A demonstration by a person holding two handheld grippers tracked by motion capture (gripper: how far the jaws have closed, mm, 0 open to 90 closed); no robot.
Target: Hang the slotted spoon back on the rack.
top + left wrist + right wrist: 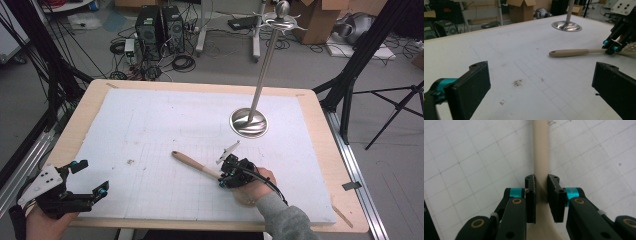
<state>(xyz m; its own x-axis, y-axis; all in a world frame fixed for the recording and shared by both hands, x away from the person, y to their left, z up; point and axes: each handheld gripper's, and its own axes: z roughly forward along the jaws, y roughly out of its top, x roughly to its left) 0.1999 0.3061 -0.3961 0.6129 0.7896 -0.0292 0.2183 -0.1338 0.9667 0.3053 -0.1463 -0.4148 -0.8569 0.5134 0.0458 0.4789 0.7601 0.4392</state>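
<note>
The right gripper (231, 172) has its jaws pinched on the neck of a spatula (195, 163), just where the handle widens to the blade. In the right gripper view the black pads (531, 195) press the beige neck from both sides. The spatula (571, 52) lies on the white mat (150, 130) near the front middle, its handle pointing to the left and away. So the grasp seems done; lifting it, and perhaps hanging it on the stand (248, 122), is not yet done, as I judge.

The left gripper (87, 182) is spread wide and holds nothing, at the front left corner of the mat.

The handle is smooth, round and matte, with a small hole at its end. The blade looks flat and perforated. The stand is shiny metal, with a round base and a thin pole. The mat has a faint grid and some small stains.
</note>
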